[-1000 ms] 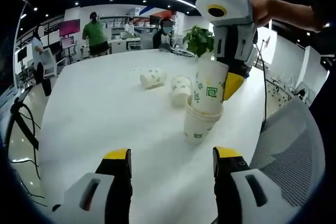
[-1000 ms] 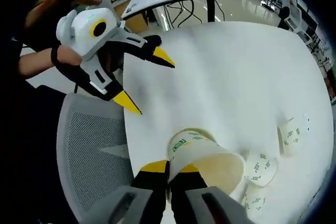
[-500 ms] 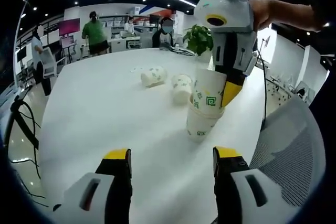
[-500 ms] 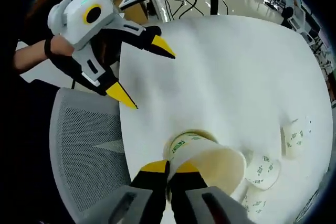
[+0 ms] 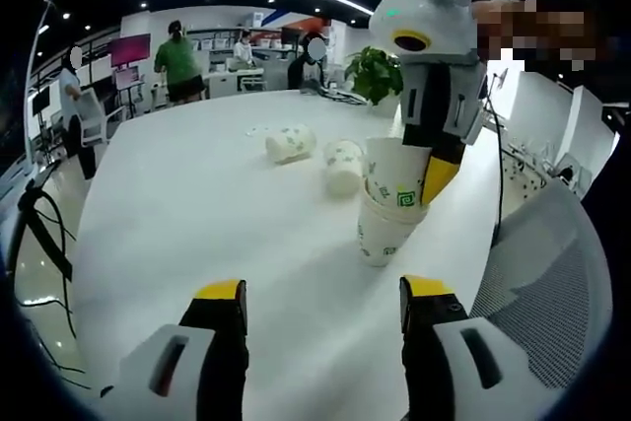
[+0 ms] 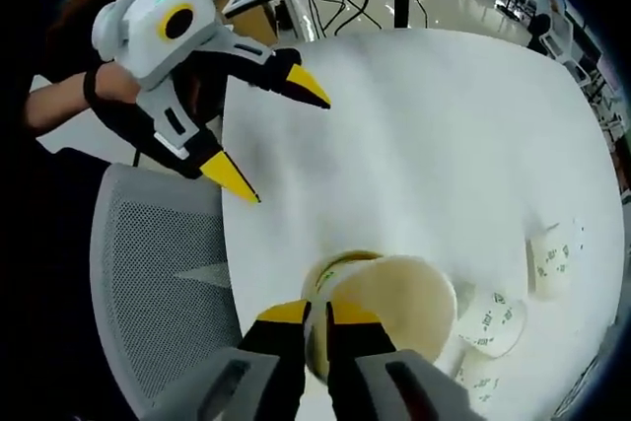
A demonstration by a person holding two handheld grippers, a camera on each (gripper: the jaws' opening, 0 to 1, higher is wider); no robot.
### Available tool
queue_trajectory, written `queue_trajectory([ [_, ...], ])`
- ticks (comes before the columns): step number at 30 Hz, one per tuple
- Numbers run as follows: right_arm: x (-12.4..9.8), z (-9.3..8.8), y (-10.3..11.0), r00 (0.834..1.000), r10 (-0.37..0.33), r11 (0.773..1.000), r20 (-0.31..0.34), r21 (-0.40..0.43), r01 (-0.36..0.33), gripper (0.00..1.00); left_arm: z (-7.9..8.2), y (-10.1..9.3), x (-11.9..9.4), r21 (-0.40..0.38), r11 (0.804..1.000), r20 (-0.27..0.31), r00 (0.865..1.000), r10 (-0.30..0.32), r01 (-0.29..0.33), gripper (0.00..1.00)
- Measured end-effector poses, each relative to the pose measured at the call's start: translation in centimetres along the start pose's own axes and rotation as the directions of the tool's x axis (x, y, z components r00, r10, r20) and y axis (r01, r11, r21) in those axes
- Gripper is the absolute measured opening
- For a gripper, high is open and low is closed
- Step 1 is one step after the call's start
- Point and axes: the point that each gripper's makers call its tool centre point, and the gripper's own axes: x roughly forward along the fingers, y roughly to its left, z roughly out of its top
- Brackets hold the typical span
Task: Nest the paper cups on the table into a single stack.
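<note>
On the white table [image 5: 197, 214] a printed paper cup [image 5: 392, 176] sits upright inside another cup [image 5: 378, 239]. My right gripper [image 5: 426, 167] comes down from above, shut on the upper cup's rim. Its own view looks into that cup [image 6: 389, 308], with the right gripper [image 6: 317, 315] pinching the near wall. Two more cups lie on their sides behind the stack, one further back [image 5: 289, 142] and one nearer [image 5: 342, 165]. They also lie past the held cup as the nearer cup [image 6: 490, 322] and the further cup [image 6: 550, 255]. My left gripper [image 5: 323, 293] hangs open above the table's near part, holding nothing, and its open jaws [image 6: 278, 140] are level with the table's edge.
A grey mesh chair [image 5: 547, 273] stands close to the table's edge by the stack; its back [image 6: 158, 273] lies under the left gripper. A potted plant [image 5: 375, 71] stands at the table's far side. Several people are at desks beyond it. Cables [image 5: 44, 234] hang at the left.
My right gripper has lowered the held cup deeper into the lower cup and brought it upright. The stack has shifted slightly right. The left gripper has stayed open and still.
</note>
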Motion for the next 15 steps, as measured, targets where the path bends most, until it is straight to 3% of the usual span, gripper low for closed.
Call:
queue_trajectory([
  [15, -1.01, 0.41, -0.12, 0.996, 0.005, 0.998, 0.085, 0.055, -0.009, 0.09, 0.19, -0.36, 0.58, 0.005, 1.000, -0.006, 1.000, -0.007, 0.007, 0.61],
])
